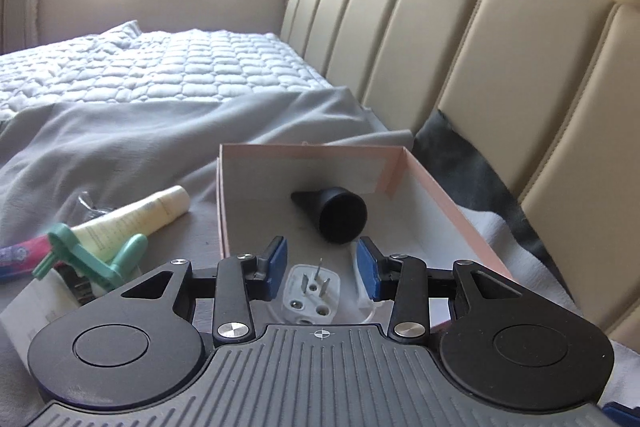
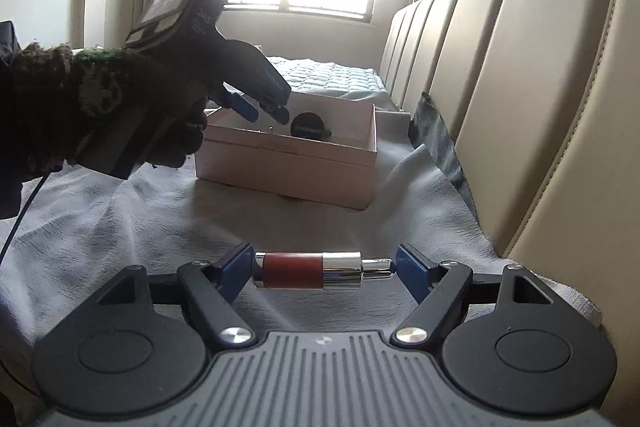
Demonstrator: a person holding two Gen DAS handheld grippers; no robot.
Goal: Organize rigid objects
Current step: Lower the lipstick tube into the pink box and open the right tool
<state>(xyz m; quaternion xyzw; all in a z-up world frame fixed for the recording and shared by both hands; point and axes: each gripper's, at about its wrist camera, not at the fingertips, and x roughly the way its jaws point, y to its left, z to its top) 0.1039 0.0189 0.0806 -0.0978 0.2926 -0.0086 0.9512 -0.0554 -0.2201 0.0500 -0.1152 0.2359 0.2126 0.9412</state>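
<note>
A pink open box sits on the grey blanket; it also shows in the right wrist view. Inside lie a black cone nozzle and a white plug adapter. My left gripper is open just above the adapter, inside the box's near end; it also shows from outside in the right wrist view. My right gripper holds a red and chrome cylinder end to end between its blue pads, above the blanket in front of the box.
Left of the box lie a cream tube, a green plastic clip and a pink item. A beige padded headboard runs along the right. A dark cloth is wedged by it.
</note>
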